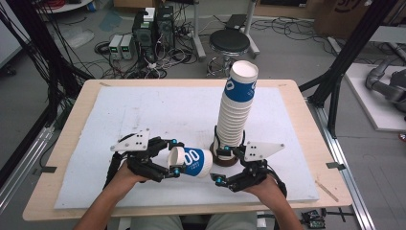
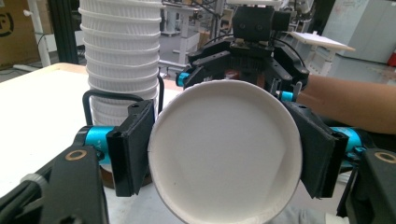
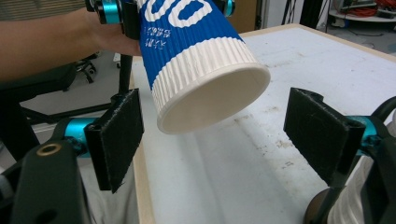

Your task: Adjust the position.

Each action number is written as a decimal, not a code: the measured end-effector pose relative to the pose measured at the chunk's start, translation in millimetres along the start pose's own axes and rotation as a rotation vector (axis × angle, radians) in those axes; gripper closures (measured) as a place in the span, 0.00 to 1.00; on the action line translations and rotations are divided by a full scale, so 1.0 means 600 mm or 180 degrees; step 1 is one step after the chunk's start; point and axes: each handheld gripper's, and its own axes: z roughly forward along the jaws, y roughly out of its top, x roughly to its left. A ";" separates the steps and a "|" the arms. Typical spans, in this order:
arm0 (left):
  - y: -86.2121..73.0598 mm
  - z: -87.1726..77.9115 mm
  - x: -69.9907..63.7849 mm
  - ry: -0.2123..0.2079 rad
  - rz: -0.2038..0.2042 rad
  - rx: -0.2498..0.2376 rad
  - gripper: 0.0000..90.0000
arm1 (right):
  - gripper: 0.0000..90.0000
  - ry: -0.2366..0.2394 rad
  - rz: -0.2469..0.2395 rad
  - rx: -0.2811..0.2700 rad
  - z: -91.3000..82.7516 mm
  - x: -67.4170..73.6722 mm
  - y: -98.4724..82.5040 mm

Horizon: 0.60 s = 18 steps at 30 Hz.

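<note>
the white board (image 1: 143,115) covers most of the wooden table (image 1: 67,143), and everything else sits relative to the tall stack of cups (image 1: 235,110) standing on it. that stack rises from a dark round base (image 1: 225,159) near the person's edge of the board and leans a little away at the top. just to the left of the stack's foot, the left gripper (image 1: 173,155) holds a single blue and white paper cup (image 1: 191,161) on its side, off the board, its mouth turned away from the stack; in the left gripper view both pads press on the cup's rim (image 2: 224,154). the right gripper (image 1: 220,165) sits just in front of the stack's base, its jaws spread wide with nothing gripped; in the right gripper view the cup's bottom end (image 3: 205,74) hangs between and beyond the pads, clear of both.
</note>
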 end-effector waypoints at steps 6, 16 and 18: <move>-0.003 0.002 -0.001 -0.0061 -0.0012 -0.0061 0.33 | 0.23 0.0047 0.0031 -0.0010 0.005 0.000 -0.005; -0.002 0.005 -0.004 -0.0219 -0.0064 -0.0217 0.33 | 0.21 0.0230 0.0207 -0.0090 0.016 0.001 -0.009; -0.002 0.008 -0.005 -0.0249 -0.0042 -0.0230 0.33 | 0.21 0.0249 0.0194 -0.0098 0.017 0.001 -0.010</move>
